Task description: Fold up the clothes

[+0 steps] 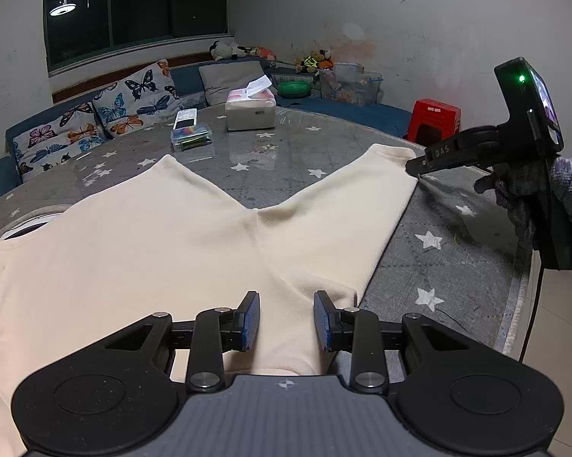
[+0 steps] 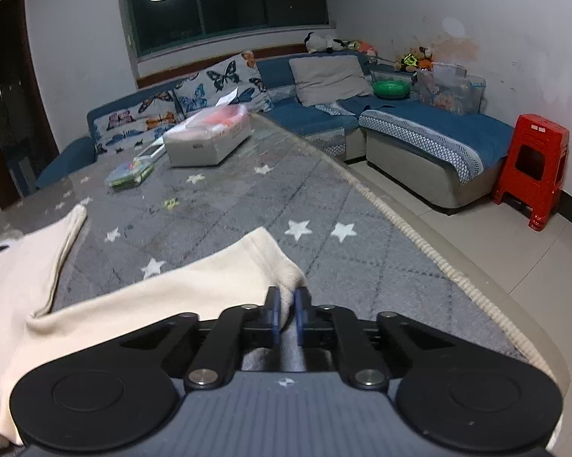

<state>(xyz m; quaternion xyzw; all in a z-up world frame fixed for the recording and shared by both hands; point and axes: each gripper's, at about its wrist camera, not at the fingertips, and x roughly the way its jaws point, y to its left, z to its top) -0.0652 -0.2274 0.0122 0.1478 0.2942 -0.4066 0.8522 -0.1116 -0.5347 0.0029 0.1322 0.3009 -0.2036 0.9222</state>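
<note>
While both grippers angle down at the grey star-print table (image 1: 430, 236), the right gripper (image 2: 287, 314) sits at the far hem corner of the cream trousers (image 1: 164, 251), held by a gloved hand (image 1: 529, 198) off to the right in the left wrist view. Lettering on its finger looks like "DAS", not sure. Its jaws are nearly shut, pinching a fold of that hem. Left gripper (image 1: 286, 320) is at the near end of the trousers, at the waist side, jaws partly apart with cloth lying between the blue pads (image 1: 251, 320); pads don't visibly press it. Trousers lie flat, legs spread in a V ahead of the left gripper. Beyond them: tissue box (image 1: 251, 110), print unreadable, and a clear plastic case (image 1: 190, 138).
</note>
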